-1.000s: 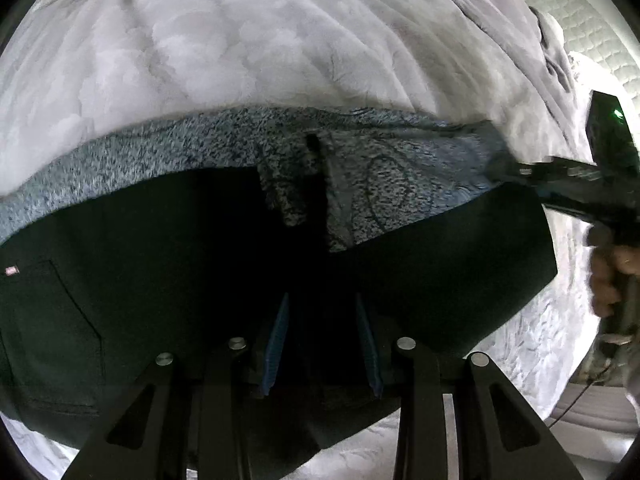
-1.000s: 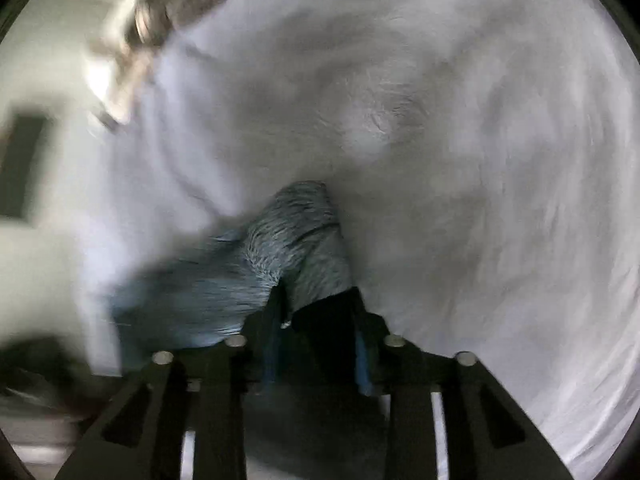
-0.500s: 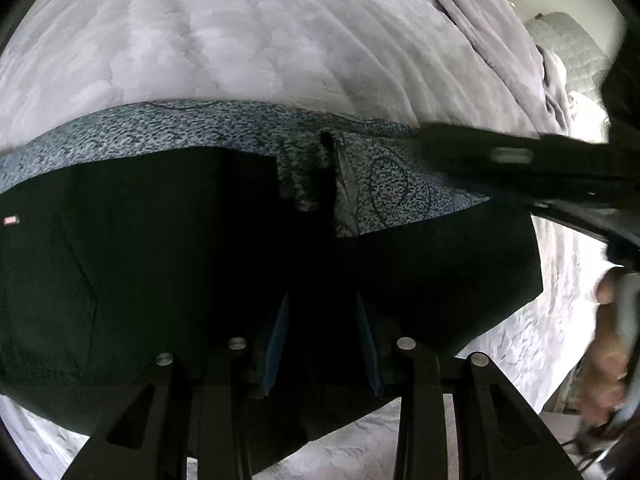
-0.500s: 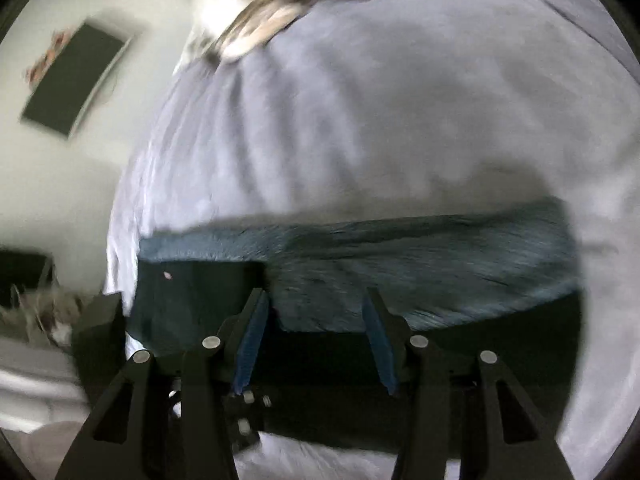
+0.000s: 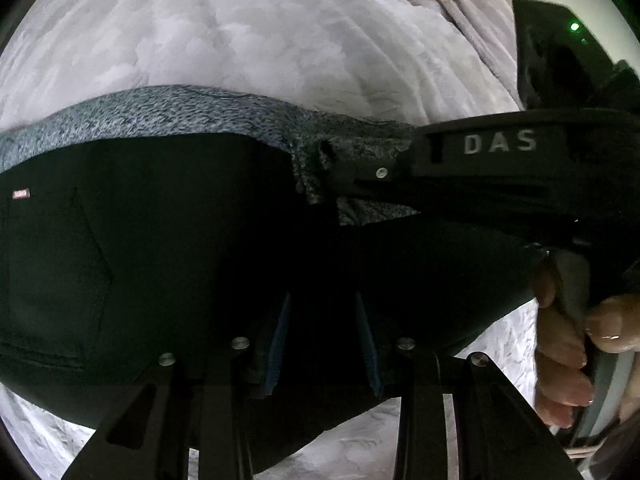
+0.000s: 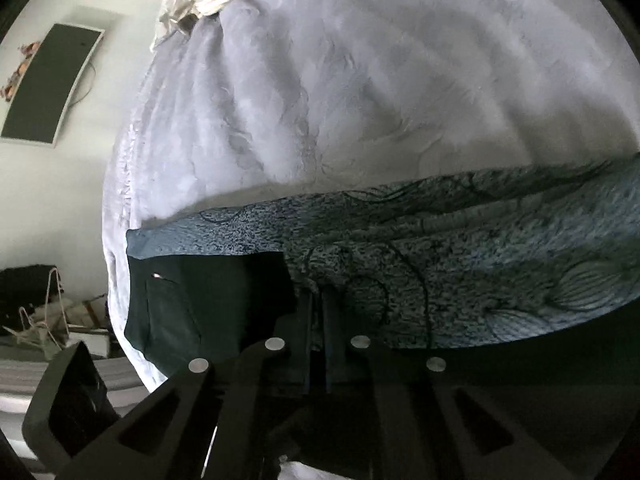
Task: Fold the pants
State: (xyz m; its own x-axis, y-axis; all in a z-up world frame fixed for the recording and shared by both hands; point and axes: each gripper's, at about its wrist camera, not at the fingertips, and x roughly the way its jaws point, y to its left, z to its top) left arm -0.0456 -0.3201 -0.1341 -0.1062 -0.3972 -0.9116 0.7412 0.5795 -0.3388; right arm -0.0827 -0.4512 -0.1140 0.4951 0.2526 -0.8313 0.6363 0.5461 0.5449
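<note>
A: Left tongs (image 5: 322, 340): blue pads parted, dark cloth of the pants (image 5: 168, 264) lying between and under them; whether they bite the cloth cannot be told from this view.

B: Right tongs (image 6: 318, 344): pads drawn nearly together, clenched on the speckled blue-grey inner side of the pants (image 6: 460, 264) near the fly. In the left wrist view the same right tongs (image 5: 332, 168) reach in from 3 o'clock, tips on that turned-out waistband, a hand (image 5: 568, 344) gripping the handle at 4 o'clock.

A: The pants lie across a pale grey quilted bed cover (image 5: 260, 36), waist turned back so a speckled band runs from 9 to 2 o'clock above the dark outer cloth. A back pocket and a small red tag (image 5: 21, 194) sit at 9 o'clock.

B: From the right wrist, the pants' end stops just short of the bed's edge at 8 o'clock; beyond it, a white wall with a dark framed panel (image 6: 52, 84) at 10 o'clock. Bare cover fills 11 to 2 o'clock.
</note>
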